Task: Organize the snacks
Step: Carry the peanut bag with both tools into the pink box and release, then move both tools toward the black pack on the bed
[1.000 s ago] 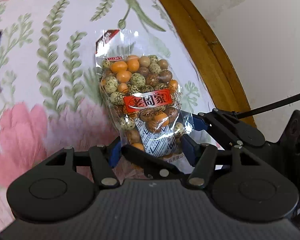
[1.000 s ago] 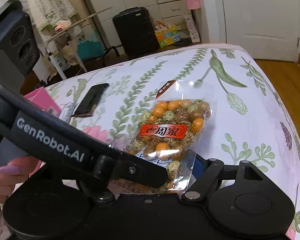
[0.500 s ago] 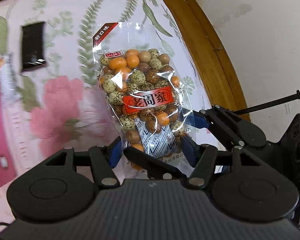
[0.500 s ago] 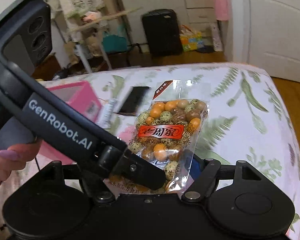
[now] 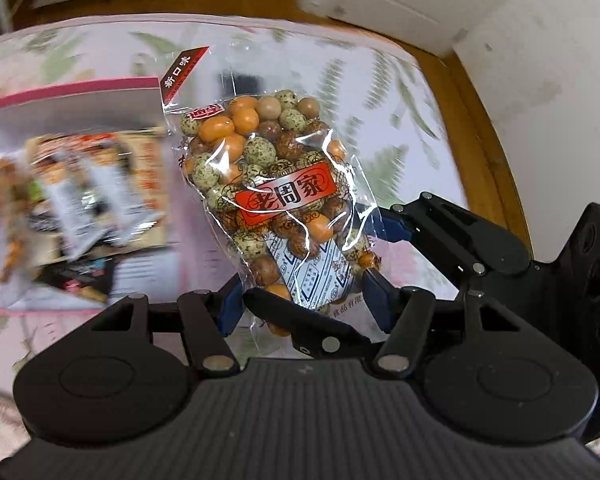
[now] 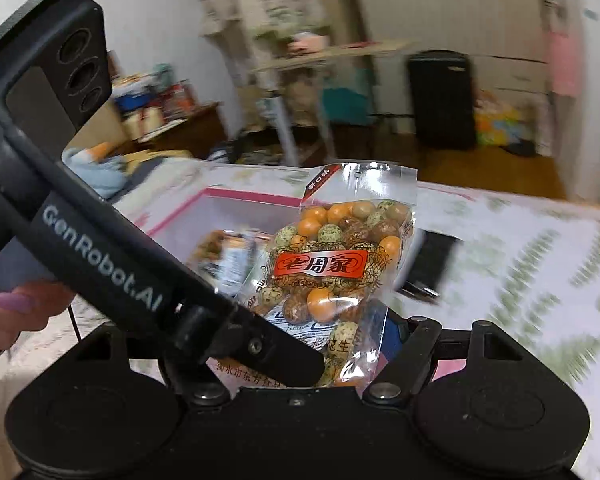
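Room: bedroom with a wooden floor (image 5: 476,128), white walls, a black suitcase (image 6: 440,98) and cluttered shelves at the far side.
Surface: bed cover (image 5: 400,92) printed with green ferns and pink flowers.
Snack bag: clear packet of coated peanuts (image 5: 272,196) with a red label, upright and lifted off the cover, held by its lower end.
Left gripper: the left gripper (image 5: 300,304) has its blue-padded fingers (image 5: 374,294) pressed on either side of the bag's bottom.
Right gripper: the right gripper (image 6: 324,344) clamps the same lower end; one blue pad shows to the right of the bag, the other is hidden behind the left gripper's arm.
Pink box: an open pink-rimmed box (image 5: 80,88) lies on the cover to the left of and behind the bag, with other snack packets (image 5: 72,200) inside, blurred.
Phone: a dark phone (image 6: 428,264) lies flat on the cover to the right of the bag.
Hand: fingers with a lilac nail (image 6: 8,312) at the near left edge of the right wrist view.
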{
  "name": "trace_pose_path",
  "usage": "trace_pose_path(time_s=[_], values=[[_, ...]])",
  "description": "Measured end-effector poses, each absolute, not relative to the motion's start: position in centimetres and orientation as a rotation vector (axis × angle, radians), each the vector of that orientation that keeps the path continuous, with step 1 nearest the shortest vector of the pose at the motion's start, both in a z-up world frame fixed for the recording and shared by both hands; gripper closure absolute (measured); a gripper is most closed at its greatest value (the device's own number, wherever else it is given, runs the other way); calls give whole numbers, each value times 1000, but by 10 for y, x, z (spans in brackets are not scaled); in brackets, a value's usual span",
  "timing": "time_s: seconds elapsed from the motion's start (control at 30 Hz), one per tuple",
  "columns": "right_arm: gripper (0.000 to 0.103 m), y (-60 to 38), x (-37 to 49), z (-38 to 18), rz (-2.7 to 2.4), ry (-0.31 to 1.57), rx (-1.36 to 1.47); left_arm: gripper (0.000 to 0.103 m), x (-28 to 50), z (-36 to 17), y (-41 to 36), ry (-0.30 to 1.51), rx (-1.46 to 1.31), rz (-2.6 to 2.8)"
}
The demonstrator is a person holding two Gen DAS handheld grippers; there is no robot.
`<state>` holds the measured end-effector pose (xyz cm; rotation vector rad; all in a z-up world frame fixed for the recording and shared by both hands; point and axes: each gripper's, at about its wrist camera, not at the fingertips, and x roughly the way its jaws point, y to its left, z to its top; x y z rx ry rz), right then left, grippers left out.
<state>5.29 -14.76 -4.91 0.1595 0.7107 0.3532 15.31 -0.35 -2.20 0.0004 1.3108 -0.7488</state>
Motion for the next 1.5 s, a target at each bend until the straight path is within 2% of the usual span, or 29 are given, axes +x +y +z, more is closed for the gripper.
trace_pose_path(time_s=[0.37,0.57,0.7,0.77,0.97,1.13,1.23,1.33,1.5], values=[[25,-72,122,-51,641,732,-36,42,195,-43,85,1324,-166,-536],[25,-44,147,-56,765,721,-206,38,215,-65,109,1370,-270,-455],[24,-42,159,-64,801,755,-223,35,220,-79,116,1386,-288,-427],[16,-46,158,-67,745,757,-236,34,220,-78,117,1346,-245,-408],[15,-86,134,-53,604,726,-210,32,209,-56,115,1173,-120,-443],[14,-134,117,-45,506,736,-132,36,191,-38,91,1081,-8,-518],[16,-160,110,-46,451,743,-82,41,188,-31,75,1059,-8,-577],[27,-176,110,-51,404,755,-52,46,189,-26,53,1045,-6,-631],[36,-195,116,-68,286,726,40,50,200,-24,2,1034,88,-738]])
